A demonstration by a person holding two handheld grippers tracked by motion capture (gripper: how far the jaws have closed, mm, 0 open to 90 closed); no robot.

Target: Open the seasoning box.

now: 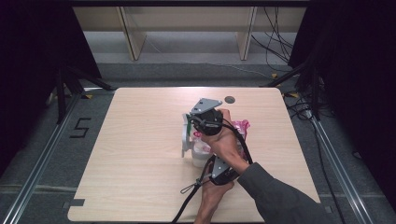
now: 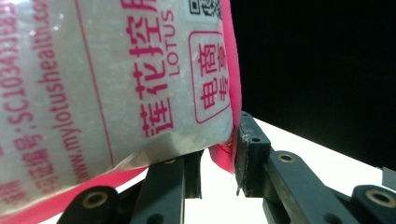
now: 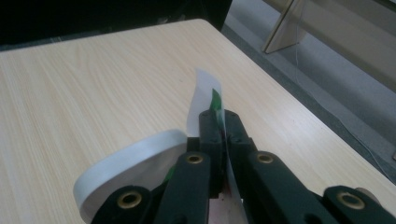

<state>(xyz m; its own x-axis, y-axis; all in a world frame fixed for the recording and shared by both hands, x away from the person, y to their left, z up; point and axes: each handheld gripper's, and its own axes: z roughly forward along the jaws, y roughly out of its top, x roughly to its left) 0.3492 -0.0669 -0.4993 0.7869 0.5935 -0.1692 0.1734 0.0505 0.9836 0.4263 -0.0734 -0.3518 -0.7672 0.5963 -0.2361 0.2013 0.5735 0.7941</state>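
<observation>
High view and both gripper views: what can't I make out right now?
- White container, high view: hidden largely by the hand; shape unclear.
- Pink-printed clear bag, left gripper view: cut off by the top and left edges; left gripper holds its pink edge.
- White sheet with green print, right gripper view: lower part hidden by the shut right gripper.

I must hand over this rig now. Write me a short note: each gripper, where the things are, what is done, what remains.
Left gripper: the pink-printed Lotus bag sits between its jaws; whether they press on it, I cannot tell.
Right gripper: shut on a thin white sheet with a green mark, beside a white curved band.
Both meet mid-table, hands crossed.
Done: both things held up.
Left: probably bringing them together; unclear.
</observation>
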